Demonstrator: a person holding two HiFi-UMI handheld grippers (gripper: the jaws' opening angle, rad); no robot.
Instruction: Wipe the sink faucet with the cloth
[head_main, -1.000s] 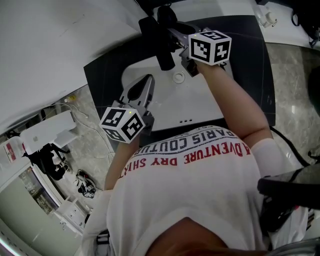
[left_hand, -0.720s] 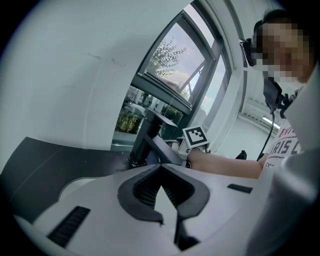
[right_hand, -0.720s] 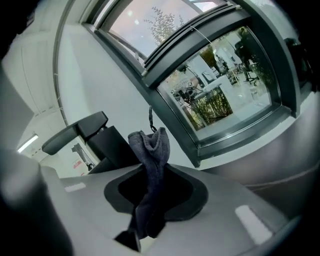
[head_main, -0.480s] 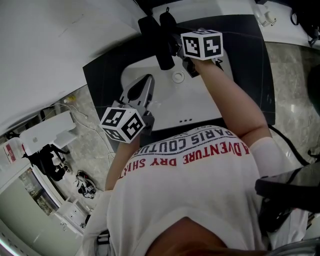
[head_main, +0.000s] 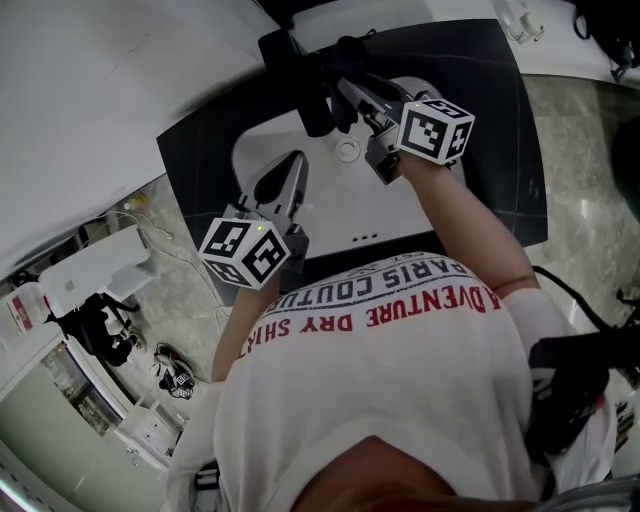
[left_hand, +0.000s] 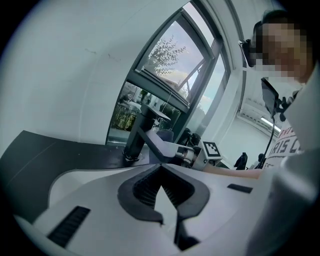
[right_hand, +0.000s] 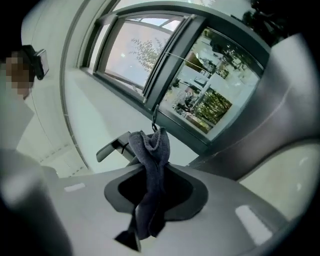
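So my right gripper (head_main: 347, 84) is clamped on the grey cloth (right_hand: 150, 197), just beside the black faucet (head_main: 303, 85). The left gripper (head_main: 290, 165) is pinched closed with nothing in it, over the sink (head_main: 400, 212).

You have bright daylight from the window (left_hand: 165, 65) in both gripper views; their corners go black, lines bow, and the near foreground blurs.

Faucet (head_main: 303, 85) stands behind sink (head_main: 395, 212), on the counter (head_main: 200, 145).
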